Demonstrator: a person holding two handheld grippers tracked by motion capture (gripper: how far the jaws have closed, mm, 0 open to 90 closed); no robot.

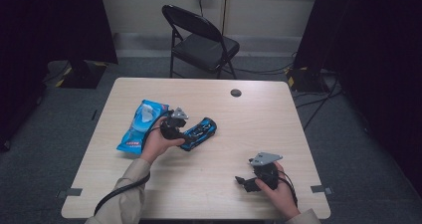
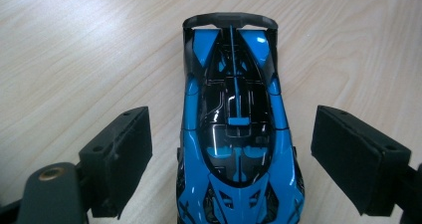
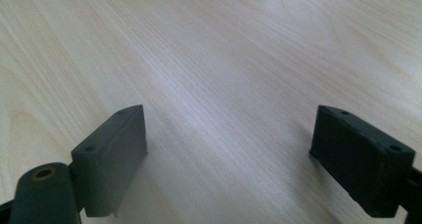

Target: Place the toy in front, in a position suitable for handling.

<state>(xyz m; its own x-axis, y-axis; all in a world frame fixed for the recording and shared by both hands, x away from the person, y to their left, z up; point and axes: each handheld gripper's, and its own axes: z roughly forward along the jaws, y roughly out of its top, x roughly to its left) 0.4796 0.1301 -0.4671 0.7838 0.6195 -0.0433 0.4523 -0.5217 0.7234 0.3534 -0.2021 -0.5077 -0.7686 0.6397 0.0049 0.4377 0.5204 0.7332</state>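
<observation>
The left tongs (image 2: 234, 154) stand wide, their two black jaws set apart on either side of the blue toy car (image 2: 234, 134), which lies lengthwise between them on the pale wooden surface (image 2: 74, 45). Neither jaw touches the car: bare wood shows in the gap on each side, the gap looking a little wider on the right jaw's side. The car's nose points back toward the base of the tongs and its dark rear wing sits at the far end, well beyond the jaw tips. In the high view the left tongs (image 1: 185, 127) hover over the near end of the toy car (image 1: 201, 130), held by the person's left hand (image 1: 158, 143), and a blue packet (image 1: 142, 125) lies on the surface just beside these tongs, on the side away from the car. The right tongs (image 3: 229, 154) are also wide, with nothing but bare wood between their jaws; in the high view the right tongs (image 1: 244, 180) sit low over the surface (image 1: 259, 114) in the right hand (image 1: 278, 191), well apart from the car.
</observation>
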